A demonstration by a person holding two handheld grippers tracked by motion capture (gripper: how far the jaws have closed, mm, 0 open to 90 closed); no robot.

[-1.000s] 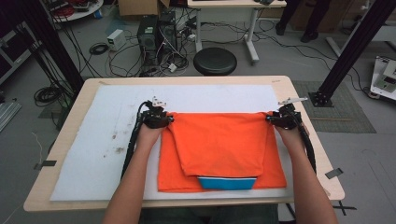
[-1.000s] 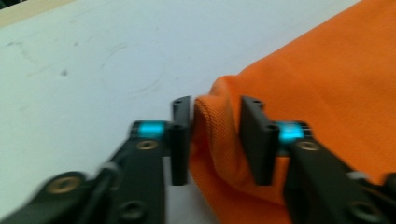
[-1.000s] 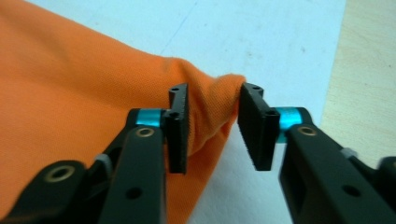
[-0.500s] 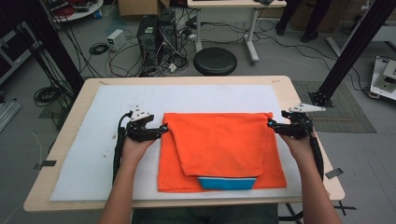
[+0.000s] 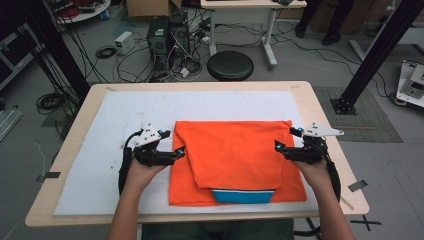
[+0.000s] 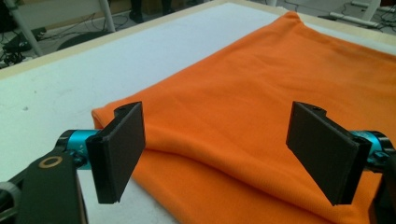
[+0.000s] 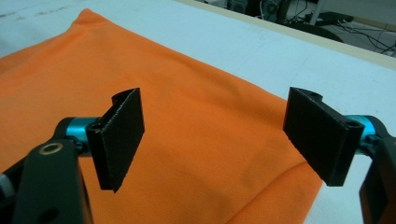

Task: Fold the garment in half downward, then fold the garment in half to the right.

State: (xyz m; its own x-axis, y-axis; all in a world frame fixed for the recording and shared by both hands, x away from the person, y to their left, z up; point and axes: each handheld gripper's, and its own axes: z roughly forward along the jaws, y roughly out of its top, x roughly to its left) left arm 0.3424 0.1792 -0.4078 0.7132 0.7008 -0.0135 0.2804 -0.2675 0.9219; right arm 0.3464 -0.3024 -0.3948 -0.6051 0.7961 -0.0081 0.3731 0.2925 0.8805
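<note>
White padding (image 5: 240, 102) covers the wooden bench (image 5: 320, 112), and on it lies a folded orange garment (image 5: 235, 155), flat near the person's edge and roughly centred. Its upper layer is folded down over the lower one, and a blue band with a white stripe (image 5: 243, 195) peeks out at the near edge. The left tongs (image 5: 178, 151) sit at the garment's left edge, jaws spread wide with nothing between them; in the left gripper view the left tongs (image 6: 217, 154) hover just above the folded corner. The right tongs (image 5: 278, 146) sit at the right edge, likewise wide open and empty, poised over the cloth's side in the right gripper view (image 7: 215, 140). Beyond the bench, a black round stool (image 5: 230, 65), computer cases (image 5: 165, 37) and tangled cables (image 5: 135, 60) crowd the floor.
</note>
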